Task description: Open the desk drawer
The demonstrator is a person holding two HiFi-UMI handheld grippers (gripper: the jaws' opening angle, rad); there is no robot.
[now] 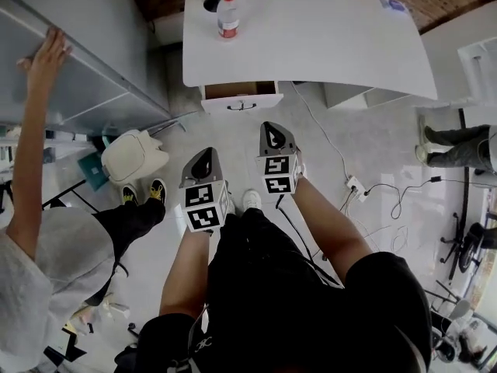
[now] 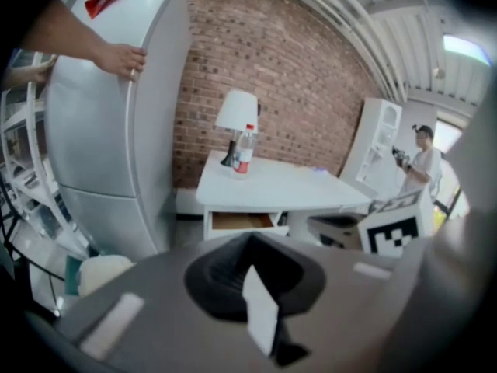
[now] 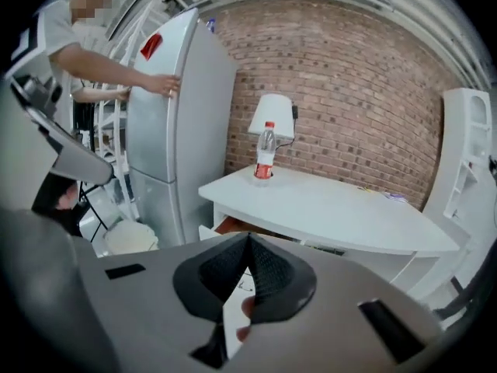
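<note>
Plainly, both claws hang in front of the person's waist, side by side and clear of the furniture. The left claw, a grey two-jaw tool with a marker cube at its rear, has its jaws pressed together at the tip with nothing between them; its own view shows the two dark ribbed pads meeting in a ridge. The right claw sits just beside it and a little further forward. Its jaws are closed and empty too.

Straight ahead of the pair, well apart from both tips, the white desk drawer with the dark handle stands open. Its brown wooden inside shows under the near edge of the white curved-top desk. From the left claw the drawer lies dead ahead beyond the tip. From the right claw it lies ahead and slightly left.

Further ahead on the desk top, a clear plastic bottle with a red cap and red label stands upright, just beside the dark base of a white-shaded table lamp. Left of the left claw and beyond it rises a tall silver refrigerator. A bystander's hand rests on it. A cream rounded bag lies on the floor near the left claw's left side. Off to the right of the right claw, a white power strip with trailing cables lies on the floor.
</note>
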